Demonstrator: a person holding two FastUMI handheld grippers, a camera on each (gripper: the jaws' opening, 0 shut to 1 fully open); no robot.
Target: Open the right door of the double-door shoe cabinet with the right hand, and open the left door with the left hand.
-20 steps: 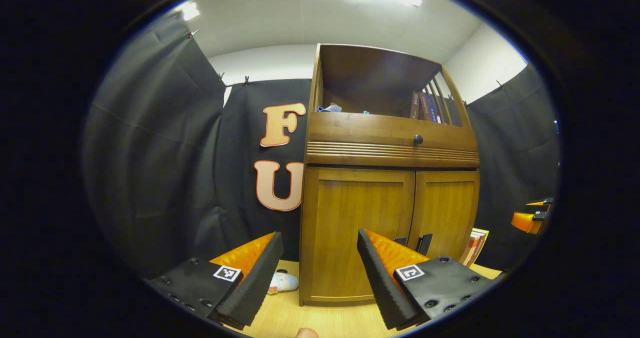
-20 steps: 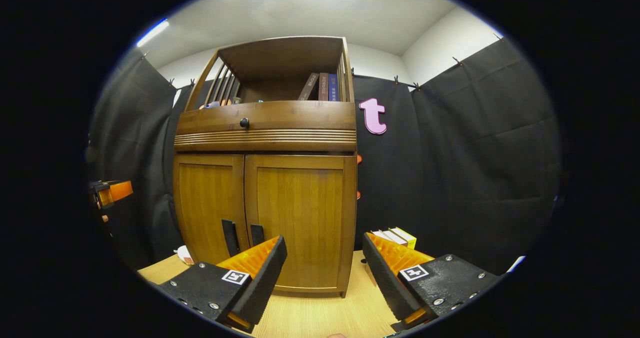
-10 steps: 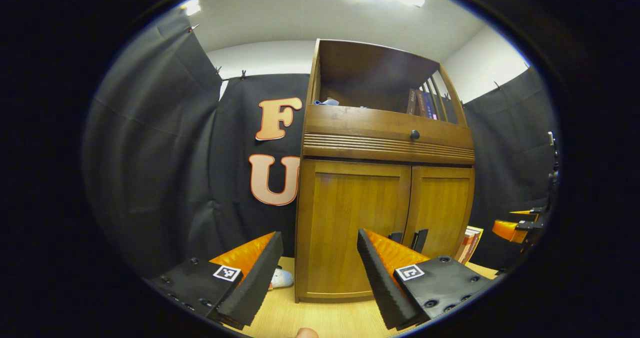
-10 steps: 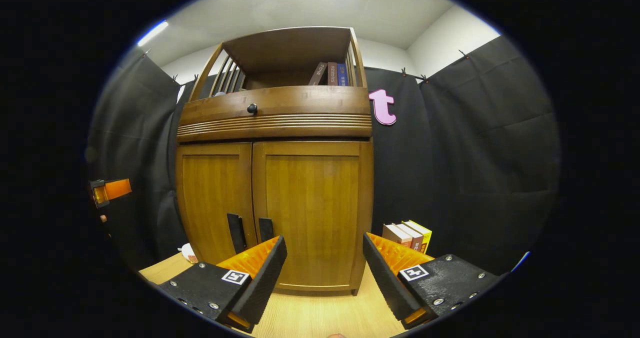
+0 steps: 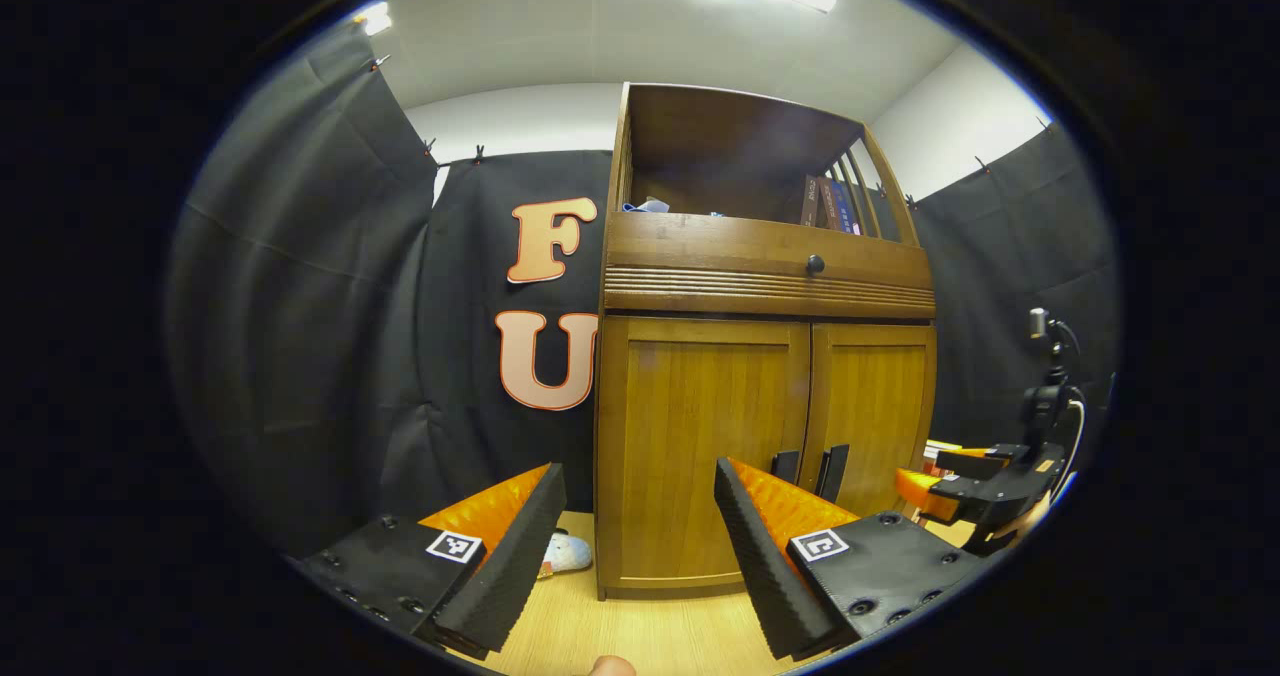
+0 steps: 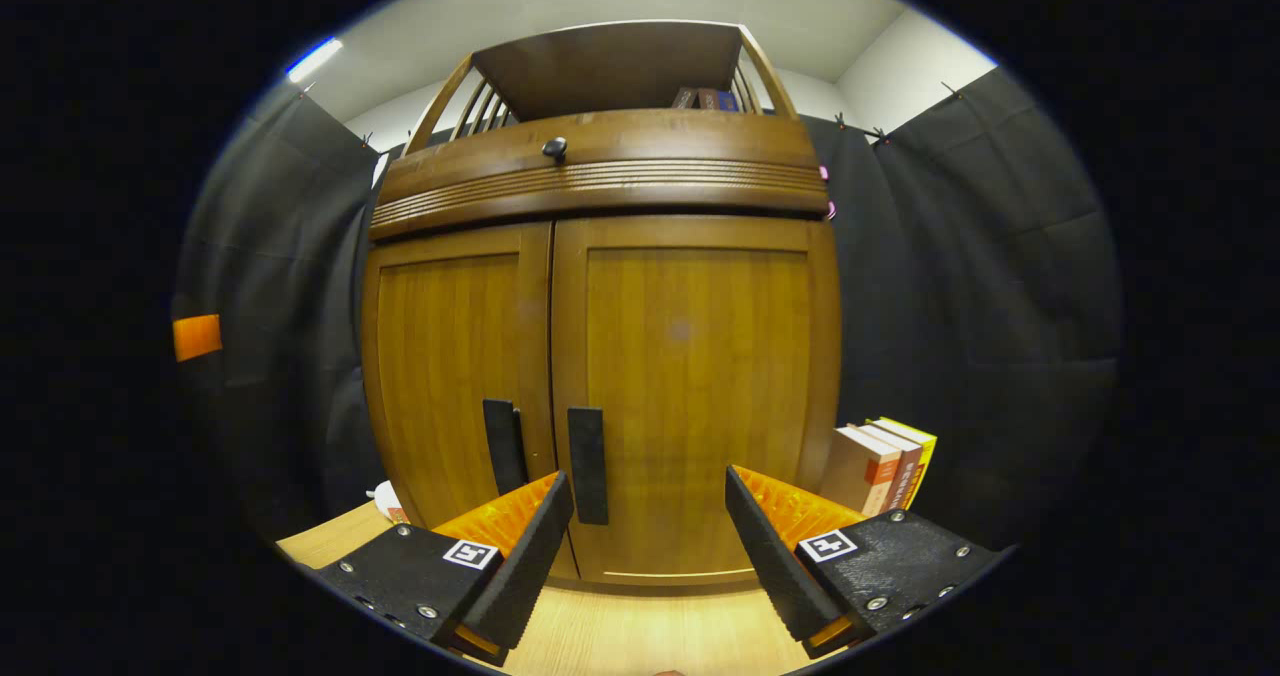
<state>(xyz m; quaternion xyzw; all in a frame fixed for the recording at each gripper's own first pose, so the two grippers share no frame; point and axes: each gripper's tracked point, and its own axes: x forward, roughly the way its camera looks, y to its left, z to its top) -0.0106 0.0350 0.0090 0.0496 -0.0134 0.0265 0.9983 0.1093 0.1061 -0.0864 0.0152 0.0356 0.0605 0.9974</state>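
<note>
A wooden shoe cabinet [image 5: 760, 286] [image 6: 600, 186] stands on a light wood floor, both doors closed. In the right gripper view the right door [image 6: 700, 356] fills the middle, its dark vertical handle [image 6: 587, 464] just above and right of my left finger. The left door [image 6: 450, 356] carries its own handle [image 6: 500, 446]. My right gripper [image 6: 645, 546] is open, close to the doors. In the left gripper view my left gripper [image 5: 635, 546] is open, farther back, facing the left door [image 5: 700, 436]. The other gripper [image 5: 960, 491] shows at the right near the handles [image 5: 830, 471].
Several books [image 6: 880, 466] stand upright on the floor right of the cabinet. A small white object [image 5: 565, 554] lies on the floor at the cabinet's left corner. Books [image 5: 825, 206] sit on the open top shelf above a drawer knob [image 5: 815, 264]. Black cloth walls surround the cabinet.
My right gripper has moved in toward the cabinet, so the doors and handles loom larger. In the left gripper view the other gripper has come further into sight; my left gripper has barely moved.
</note>
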